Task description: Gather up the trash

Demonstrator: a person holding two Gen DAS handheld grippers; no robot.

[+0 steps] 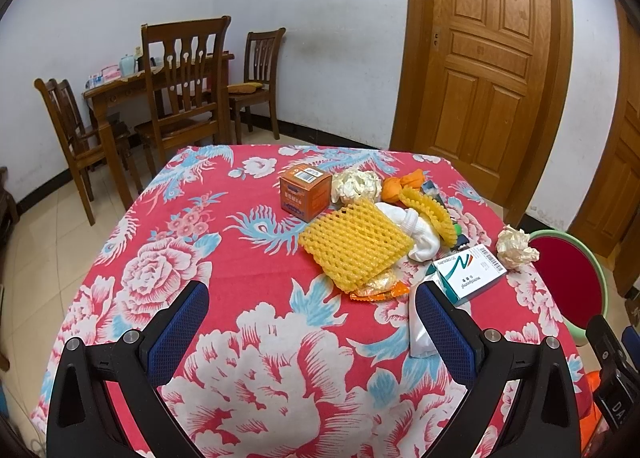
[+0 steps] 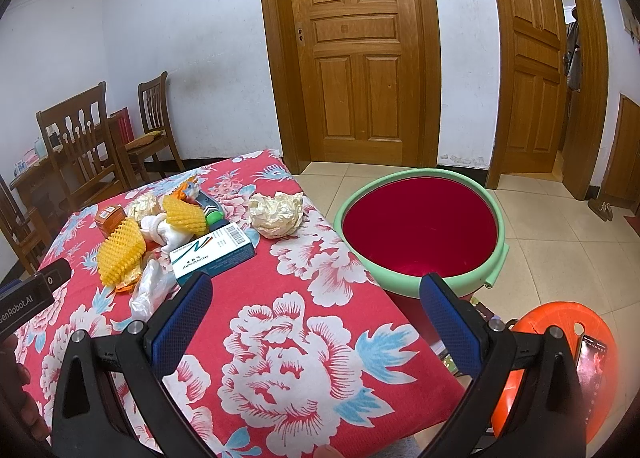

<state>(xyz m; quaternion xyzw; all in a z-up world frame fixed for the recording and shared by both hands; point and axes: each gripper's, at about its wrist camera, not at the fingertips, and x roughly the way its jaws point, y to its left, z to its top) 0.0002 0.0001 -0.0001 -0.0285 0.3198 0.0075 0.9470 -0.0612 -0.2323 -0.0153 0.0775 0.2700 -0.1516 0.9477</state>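
Right wrist view: "GenRobot.AI" on left gripper (image 2: 24,304) housing.

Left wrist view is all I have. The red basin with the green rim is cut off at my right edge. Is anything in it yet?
Observer: No. In the right wrist view the basin shows a bare red inside and stands beside the table's right edge.
Operator: Are the right tongs holding anything?
Observer: No. The right tongs are open and empty, over the tablecloth near that edge.
Operator: Anything else down beside the basin?
Observer: Yes, an orange stool with a phone lying on it, nearer the camera than the basin.
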